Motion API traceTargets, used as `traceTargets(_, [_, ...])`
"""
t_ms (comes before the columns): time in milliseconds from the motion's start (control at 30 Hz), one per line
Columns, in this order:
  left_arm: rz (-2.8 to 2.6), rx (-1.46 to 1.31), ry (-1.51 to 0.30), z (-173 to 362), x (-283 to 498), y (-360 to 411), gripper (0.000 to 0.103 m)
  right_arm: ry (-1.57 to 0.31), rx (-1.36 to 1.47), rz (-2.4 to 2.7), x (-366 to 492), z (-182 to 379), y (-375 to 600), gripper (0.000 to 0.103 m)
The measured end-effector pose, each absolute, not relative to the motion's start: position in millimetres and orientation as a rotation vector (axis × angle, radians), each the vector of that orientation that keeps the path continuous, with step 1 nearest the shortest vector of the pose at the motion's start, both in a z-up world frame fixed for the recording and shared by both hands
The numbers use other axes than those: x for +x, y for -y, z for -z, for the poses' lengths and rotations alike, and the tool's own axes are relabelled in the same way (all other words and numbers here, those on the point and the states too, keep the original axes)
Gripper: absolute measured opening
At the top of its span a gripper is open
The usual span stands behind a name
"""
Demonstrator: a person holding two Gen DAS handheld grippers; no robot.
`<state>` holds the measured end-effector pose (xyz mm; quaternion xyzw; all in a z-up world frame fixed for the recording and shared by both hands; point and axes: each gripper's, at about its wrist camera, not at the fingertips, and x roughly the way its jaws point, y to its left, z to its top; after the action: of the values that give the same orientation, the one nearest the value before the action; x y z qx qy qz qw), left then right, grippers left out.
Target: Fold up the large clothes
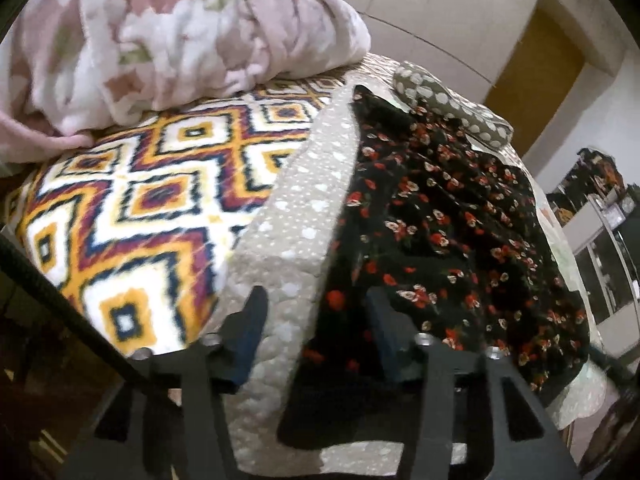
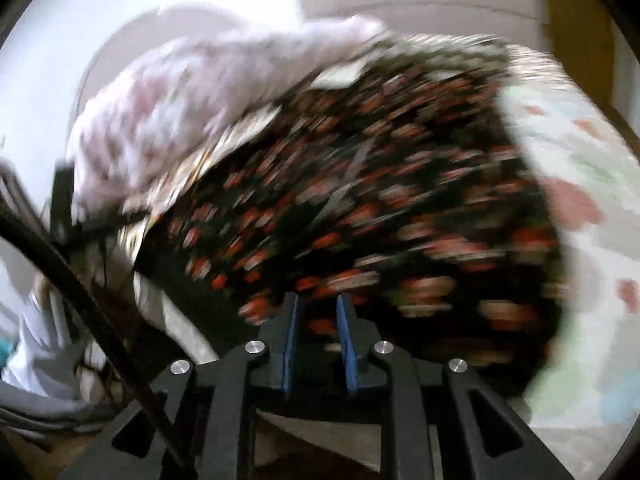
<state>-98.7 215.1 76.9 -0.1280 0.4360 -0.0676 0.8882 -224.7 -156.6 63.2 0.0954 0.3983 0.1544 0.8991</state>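
Note:
A black garment with red and white flowers lies spread on the bed, its near edge hanging over the bed's front. My left gripper is open, its blue-padded fingers on either side of the garment's near left edge over the beige dotted quilt. In the blurred right wrist view the same garment fills the middle. My right gripper is at its near edge with a narrow gap between the pads; whether cloth is pinched there is not clear.
A pink floral blanket is heaped at the back left. An orange and purple diamond-patterned blanket covers the left of the bed. A dotted pillow lies behind the garment. Furniture stands at the right.

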Motion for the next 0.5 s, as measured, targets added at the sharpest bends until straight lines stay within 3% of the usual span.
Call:
traceTargets(67, [0.163, -0.271, -0.929, -68.7, -88.9, -207.5, 0.062, -0.763, 0.271, -0.200, -237.5, -70.4, 201.9, 0.052])
traceTargets(233, [0.223, -0.277, -0.999, -42.8, -68.2, -197.0, 0.063, -0.757, 0.424, -0.051, -249.1, -45.9, 277.2, 0.052])
traceTargets(400, [0.308, -0.325, -1.002, -37.0, -61.7, -192.3, 0.073, -0.799, 0.529, -0.187, -238.2, -9.4, 280.5, 0.052])
traceTargets(500, [0.381, -0.380, -1.019, -35.1, -58.5, -188.2, 0.074, -0.821, 0.555, -0.214, -216.2, 10.6, 277.0, 0.052])
